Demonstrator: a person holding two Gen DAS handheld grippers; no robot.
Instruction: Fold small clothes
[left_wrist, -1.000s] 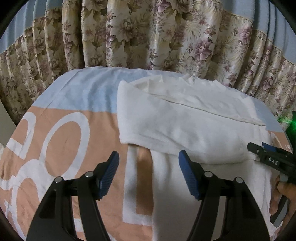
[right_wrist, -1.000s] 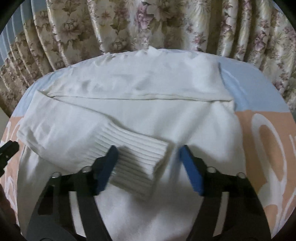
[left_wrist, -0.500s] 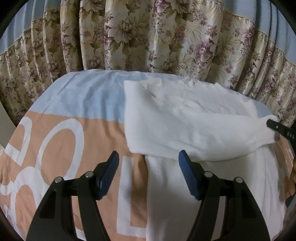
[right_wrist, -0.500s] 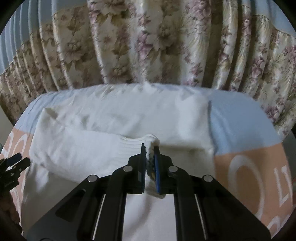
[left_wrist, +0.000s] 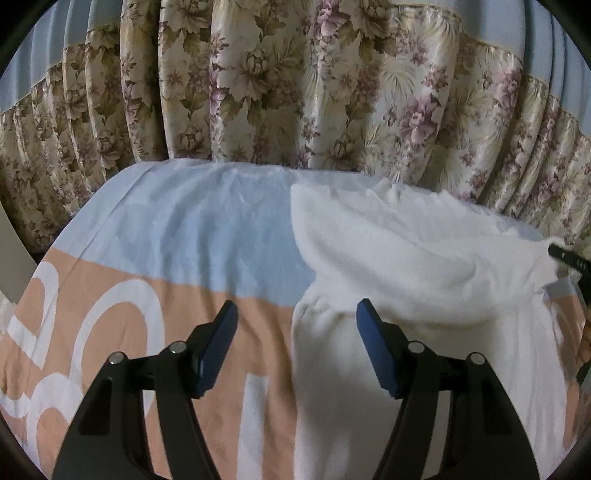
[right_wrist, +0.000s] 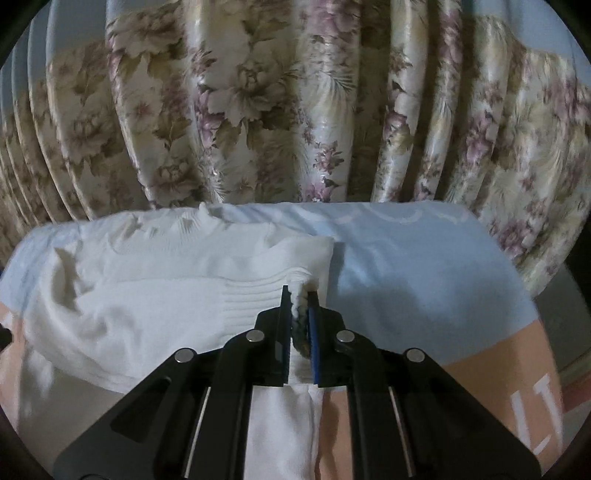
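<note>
Right gripper (right_wrist: 300, 314) pinches the sweater's (left_wrist: 424, 266) ribbed cuff (right_wrist: 258, 299), left gripper (left_wrist: 297, 347) gapes idle; risk: thin bite slips, sleeve drops crooked.

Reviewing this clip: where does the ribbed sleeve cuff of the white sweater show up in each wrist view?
Left wrist view: the ribbed sleeve cuff sits at the far right edge, beside the tip of the right gripper.
Right wrist view: the cuff is at centre, its end pinched between the shut jaws of the right gripper.
Shared landmark: the floral curtain behind the bed.
</note>
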